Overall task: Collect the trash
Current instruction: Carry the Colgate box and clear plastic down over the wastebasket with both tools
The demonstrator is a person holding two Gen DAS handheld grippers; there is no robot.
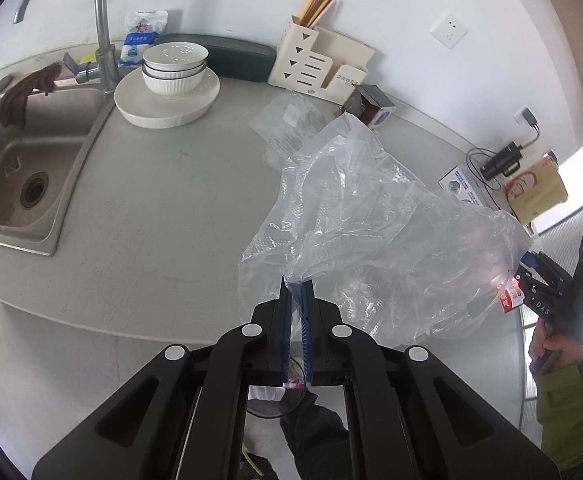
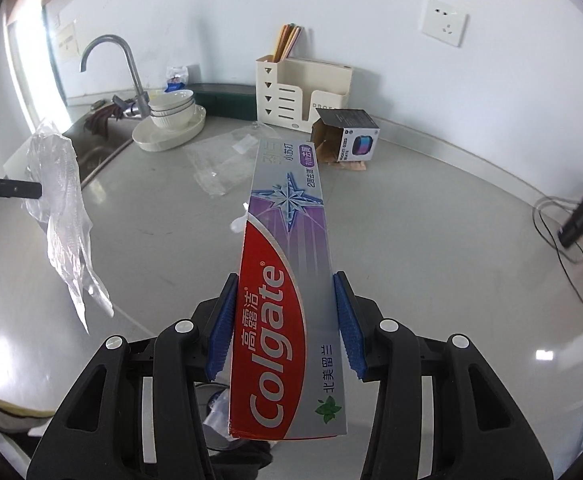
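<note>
My left gripper [image 1: 297,286] is shut on the edge of a clear plastic bag [image 1: 371,232], which hangs in the air above the grey counter [image 1: 151,208]; the bag also shows at the left of the right wrist view [image 2: 63,208]. My right gripper [image 2: 285,284] is shut on a red and silver Colgate toothpaste box [image 2: 287,280], held lengthwise above the counter [image 2: 411,240]. The right gripper also shows at the right edge of the left wrist view [image 1: 539,292]. A flat clear wrapper [image 2: 227,160] and an open small carton [image 2: 343,136] lie on the counter further back.
A steel sink [image 1: 19,176] with a tap [image 1: 99,20] and a brown cloth [image 1: 23,96] is at the left. Stacked white bowls [image 1: 173,68] on a plate, a cream organiser [image 1: 319,60], a dark green tray [image 1: 235,56], boxes and cables [image 1: 503,172] line the wall.
</note>
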